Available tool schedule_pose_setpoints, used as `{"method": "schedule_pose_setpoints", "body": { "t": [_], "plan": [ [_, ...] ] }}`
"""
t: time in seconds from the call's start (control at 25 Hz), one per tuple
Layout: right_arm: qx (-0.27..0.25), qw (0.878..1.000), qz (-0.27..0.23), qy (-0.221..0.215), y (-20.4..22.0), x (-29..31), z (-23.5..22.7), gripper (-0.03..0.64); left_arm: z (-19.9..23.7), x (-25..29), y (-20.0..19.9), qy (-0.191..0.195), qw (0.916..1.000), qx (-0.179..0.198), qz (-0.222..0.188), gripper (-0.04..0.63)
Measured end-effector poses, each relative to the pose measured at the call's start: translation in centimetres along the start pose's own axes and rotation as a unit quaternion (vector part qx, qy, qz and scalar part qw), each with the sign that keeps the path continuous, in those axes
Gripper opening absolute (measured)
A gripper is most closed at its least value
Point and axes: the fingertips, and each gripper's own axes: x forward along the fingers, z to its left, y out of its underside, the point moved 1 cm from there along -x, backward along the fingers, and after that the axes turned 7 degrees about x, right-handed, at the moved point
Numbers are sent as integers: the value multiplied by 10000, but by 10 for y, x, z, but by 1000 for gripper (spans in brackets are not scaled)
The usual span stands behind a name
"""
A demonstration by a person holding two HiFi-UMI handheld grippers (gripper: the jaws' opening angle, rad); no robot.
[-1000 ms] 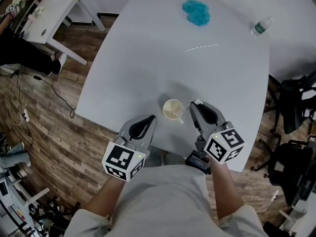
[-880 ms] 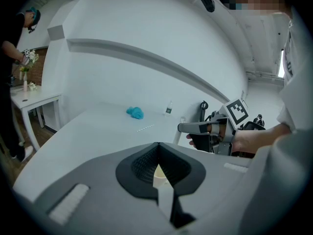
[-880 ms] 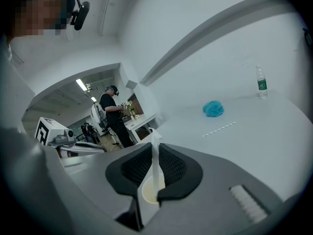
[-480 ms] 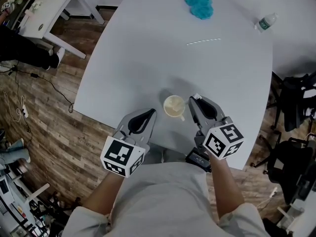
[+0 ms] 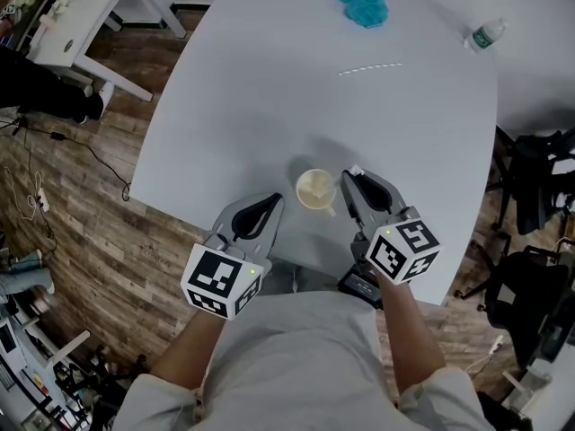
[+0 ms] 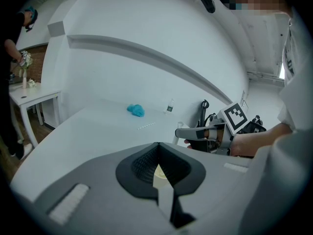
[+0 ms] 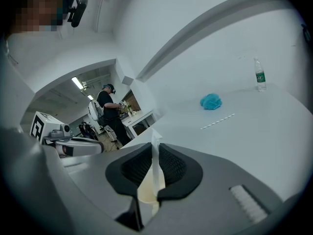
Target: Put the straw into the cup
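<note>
A cream paper cup (image 5: 315,189) stands near the front edge of the white table (image 5: 260,88). My right gripper (image 5: 352,176) lies just right of it. In the right gripper view the right gripper (image 7: 155,143) is shut on a thin white strip (image 7: 156,153) that looks like the cup's handle, with the cup's cream inside (image 7: 146,190) below. My left gripper (image 5: 277,203) is shut and empty, just left of the cup and short of it. The white straw (image 5: 370,68) lies flat far back on the table, also seen as the straw (image 7: 217,121).
A blue cloth (image 5: 362,0) lies at the table's far side and a small water bottle (image 5: 482,36) stands at its far right edge. A white side table (image 5: 81,25) and cables sit on the wood floor at left, dark chairs (image 5: 539,187) at right.
The right gripper has sunk slightly beside the cup. The left gripper, cup and straw have stayed put.
</note>
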Motion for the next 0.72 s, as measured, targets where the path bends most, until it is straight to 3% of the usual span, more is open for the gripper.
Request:
{"method": "schedule_pose_setpoints", "body": {
  "t": [0.72],
  "plan": [
    [117, 9997, 196, 34, 17, 15, -11, 52, 0, 6, 8, 17, 9999, -160, 29, 18]
  ]
}}
